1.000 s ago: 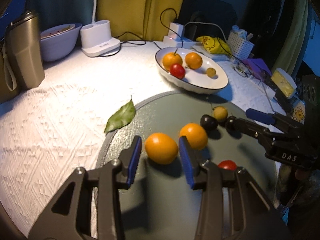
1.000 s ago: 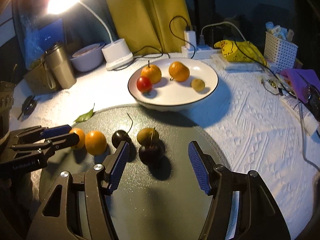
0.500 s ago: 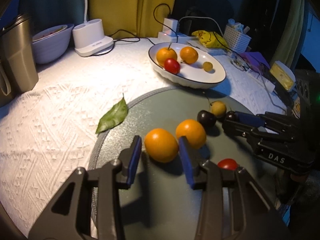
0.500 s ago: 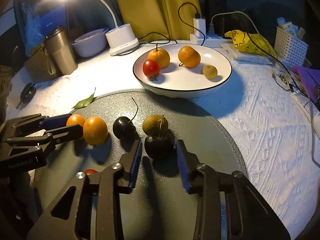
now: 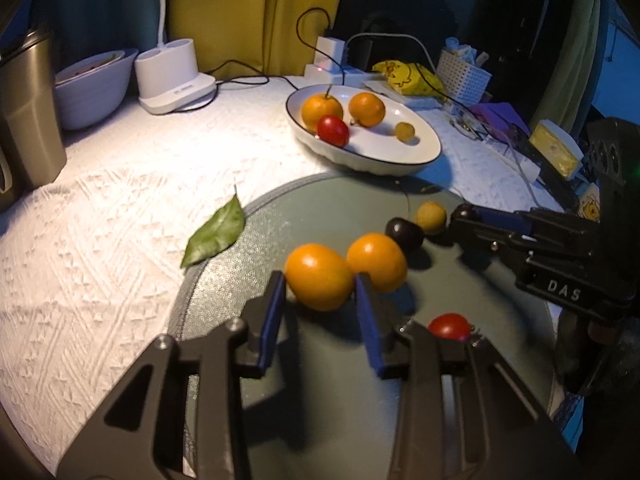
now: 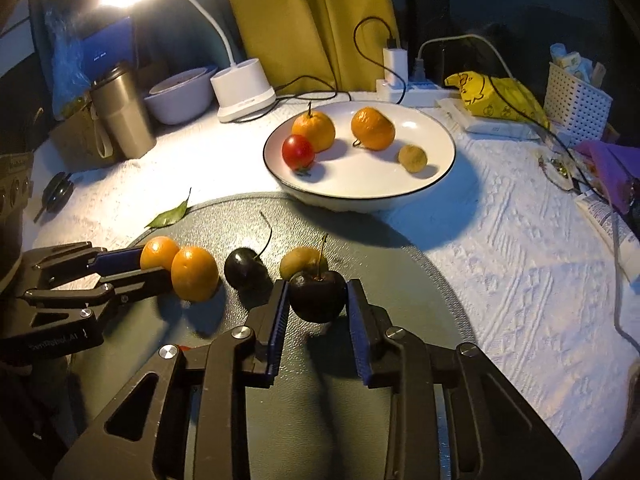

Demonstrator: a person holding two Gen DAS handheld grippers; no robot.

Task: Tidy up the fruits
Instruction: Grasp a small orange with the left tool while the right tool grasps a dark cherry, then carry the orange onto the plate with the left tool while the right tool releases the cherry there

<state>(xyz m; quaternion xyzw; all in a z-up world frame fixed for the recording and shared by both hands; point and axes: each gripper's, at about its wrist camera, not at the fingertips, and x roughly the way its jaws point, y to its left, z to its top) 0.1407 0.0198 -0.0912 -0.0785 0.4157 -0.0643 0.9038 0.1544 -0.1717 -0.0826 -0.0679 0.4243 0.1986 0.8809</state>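
Note:
On the round grey mat (image 5: 312, 216) my left gripper (image 5: 319, 280) is closing, and its blue pads press both sides of an orange (image 5: 316, 274). A second orange (image 5: 376, 262), a dark cherry (image 5: 404, 234), a small yellow-green fruit (image 5: 430, 216) and a cherry tomato (image 5: 450, 326) lie nearby. My right gripper (image 6: 317, 286) is closing too, pads against a dark stemmed cherry (image 6: 318, 298). The white plate (image 6: 444, 168) behind the mat holds two tangerines, a red tomato and a small brownish fruit.
A green leaf (image 5: 216, 234) lies at the mat's left edge. Behind stand a lamp base (image 5: 172, 76), a pale bowl (image 5: 92, 88) and a metal tumbler (image 6: 122, 116). Cables, a charger, a yellow pouch (image 6: 492, 92) and a white basket (image 6: 576, 104) crowd the back right.
My right gripper's jaws have come together from wide apart onto the dark cherry. The left jaws have narrowed slightly onto the orange. Neither hand has shifted.

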